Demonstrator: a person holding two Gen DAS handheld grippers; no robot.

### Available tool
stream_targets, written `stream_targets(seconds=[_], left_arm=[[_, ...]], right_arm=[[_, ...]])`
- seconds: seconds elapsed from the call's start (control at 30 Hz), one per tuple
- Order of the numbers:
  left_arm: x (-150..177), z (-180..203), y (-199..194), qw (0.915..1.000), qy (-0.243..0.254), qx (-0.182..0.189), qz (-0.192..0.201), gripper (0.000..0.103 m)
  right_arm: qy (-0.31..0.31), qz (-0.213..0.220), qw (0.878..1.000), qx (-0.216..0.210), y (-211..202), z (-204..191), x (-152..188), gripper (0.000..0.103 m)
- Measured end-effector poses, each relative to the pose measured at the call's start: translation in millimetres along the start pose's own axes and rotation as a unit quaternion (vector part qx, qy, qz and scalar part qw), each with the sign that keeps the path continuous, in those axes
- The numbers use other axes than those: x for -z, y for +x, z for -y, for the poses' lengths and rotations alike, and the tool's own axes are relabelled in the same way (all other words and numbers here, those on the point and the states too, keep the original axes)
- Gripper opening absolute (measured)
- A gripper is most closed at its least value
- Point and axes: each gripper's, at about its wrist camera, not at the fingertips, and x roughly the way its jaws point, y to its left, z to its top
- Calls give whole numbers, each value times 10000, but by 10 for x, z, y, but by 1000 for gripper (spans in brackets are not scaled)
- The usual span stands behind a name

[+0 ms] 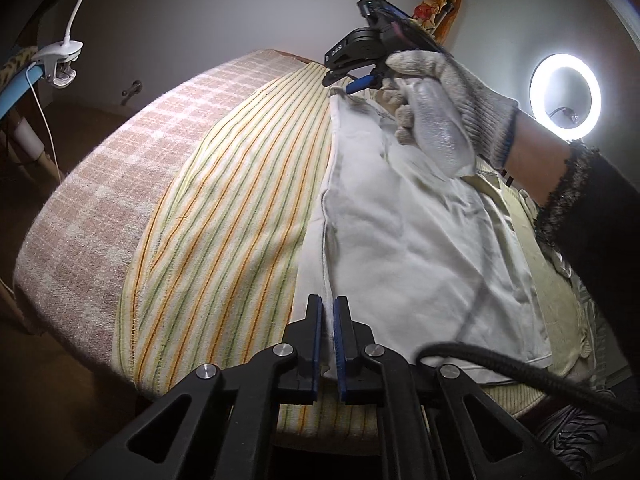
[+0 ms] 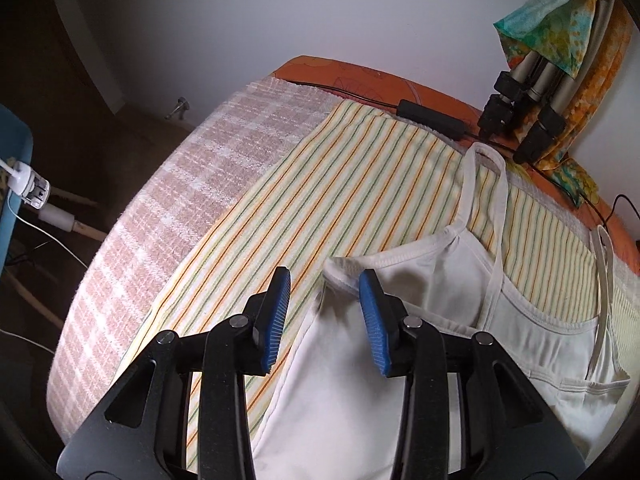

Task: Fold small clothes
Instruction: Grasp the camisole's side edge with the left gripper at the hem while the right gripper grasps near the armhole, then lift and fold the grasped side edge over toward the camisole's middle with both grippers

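Note:
A small white camisole (image 1: 404, 236) with thin straps lies on a striped towel (image 1: 224, 216). In the left wrist view my left gripper (image 1: 328, 308) is shut on the garment's folded left edge near its hem. My right gripper (image 1: 344, 84), held in a gloved hand, hovers over the far top corner. In the right wrist view the camisole (image 2: 420, 288) lies flat, straps (image 2: 486, 184) stretched away, and my right gripper (image 2: 324, 284) is open, its blue pads either side of the curled top corner (image 2: 340, 274).
The striped towel (image 2: 360, 176) lies on a pink checked blanket (image 2: 168, 204) over an orange bed. A black cable and adapter (image 2: 432, 118) and tripod legs (image 2: 524, 116) sit at the far edge. A ring light (image 1: 566, 92) glows right. A clip lamp (image 1: 60, 60) stands left.

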Motion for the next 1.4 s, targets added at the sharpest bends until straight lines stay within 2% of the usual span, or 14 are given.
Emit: stream_targets(seconds=[0.13,0.27,0.37,0.47,0.73,0.97,1.17,1.4], left_arm=[[6,21,-27,10000,5,25,26,3],[2,20,-38,10000,8,-2,36,2],[5,8,-60,10000,-19,37,60,2],[-8,33,-82,9999,22,66,95,2],[-38,246,-159,9991,307,171,228,2],[-48,595,-236,9962,679,461,290,2],[-15,964,-194,9913,1102,689,188,2],[36,1212,30,9878,1353,760,-118,2]], right_arm=[[-146,-148,9995,243,118,-76,-60,38],[-213,-279,9986,384,229,-119,-39,26],[-257,-195,9986,422,245,-114,-49,16],[-206,-191,9993,232,221,-60,-60,11],[104,107,9995,-266,-37,177,-2,10],[357,480,9969,-502,-427,503,160,10],[542,785,9943,-474,-719,884,353,10],[770,695,9942,-288,-646,1268,595,10]])
